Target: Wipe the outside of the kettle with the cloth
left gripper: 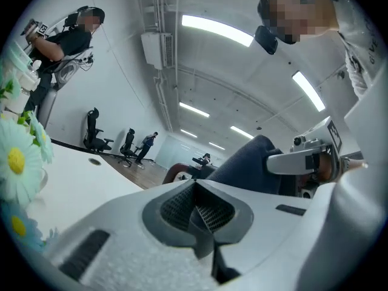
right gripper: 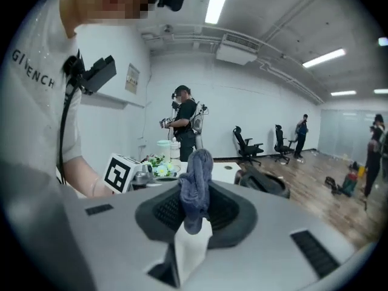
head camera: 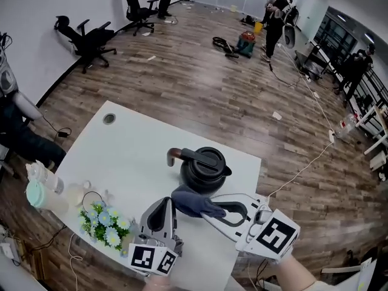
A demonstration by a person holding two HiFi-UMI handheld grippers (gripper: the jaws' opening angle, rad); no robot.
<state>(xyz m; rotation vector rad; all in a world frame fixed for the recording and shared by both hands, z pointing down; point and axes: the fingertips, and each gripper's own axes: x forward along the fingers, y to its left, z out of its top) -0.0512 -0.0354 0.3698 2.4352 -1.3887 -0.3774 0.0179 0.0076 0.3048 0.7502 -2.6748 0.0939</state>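
**Cloth pinched, kettle close ahead**

The glossy black kettle (head camera: 205,168) sits on the white desk (head camera: 133,156) with its lid on, so I can't see inside. My right claw (head camera: 207,211) is clamped on the soft, dark-blue cloth (head camera: 191,201), bunched at the kettle's 6 o'clock, just beside its rounded wall. My left claw (head camera: 165,205) is closed on nothing. Daisies (head camera: 104,221) stand at 8 o'clock, with a pale bottle (head camera: 41,194) beyond them.

right claw (right gripper: 193,214) clamped on blue cloth (right gripper: 197,180) | black kettle (right gripper: 267,184) just beyond, right
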